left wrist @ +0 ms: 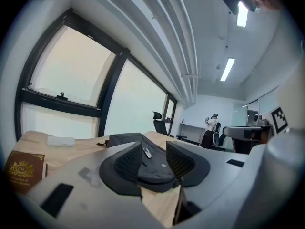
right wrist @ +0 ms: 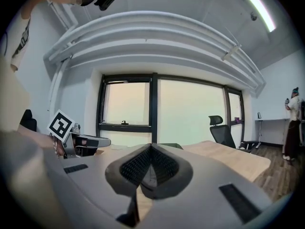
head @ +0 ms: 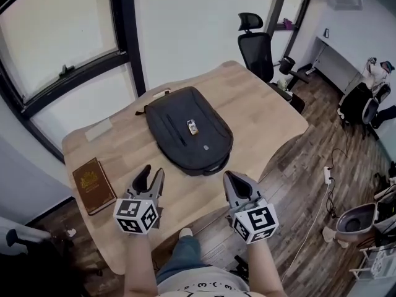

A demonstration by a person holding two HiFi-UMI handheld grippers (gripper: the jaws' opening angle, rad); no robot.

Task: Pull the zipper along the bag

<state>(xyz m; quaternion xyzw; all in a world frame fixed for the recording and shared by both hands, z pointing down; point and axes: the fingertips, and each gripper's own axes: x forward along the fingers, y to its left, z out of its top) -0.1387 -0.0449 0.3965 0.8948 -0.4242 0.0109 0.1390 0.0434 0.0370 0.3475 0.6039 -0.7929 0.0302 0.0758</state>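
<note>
The left hand-held gripper (head: 153,173) was partly open. Nothing was between its pads; the bag only showed far off through the gap. The right hand-held gripper (head: 232,179) was closed tight and held nothing. Both hung over the near edge of the tabletop (head: 266,113), close to the person, pointing toward the bag.

The black bag (head: 189,130) lay flat in the middle of the tabletop, well apart from both hand-held grippers. A small shiny piece (head: 192,127) sat on top of it. I could not tell if that was the zipper pull.

The step looked like reaching out to the bag. To do it well, I think one hand-held gripper should press or pinch the bag beside the zipper so it does not slide. The other should pinch the little pull and drag it along the zipper line, low and smooth, not upward. The closed right one would have to open first. The bag is soft, so it may bunch up if nothing holds it.

A brown book (head: 93,185) lay near the left edge of the tabletop, and a flat pale thing (head: 99,129) lay farther back. The tabletop was light wood with rounded corners. Behind it were big windows (head: 55,30) with dark frames. A black office chair (head: 257,45) stood at the far side, on a dark wood floor (head: 309,159).
</note>
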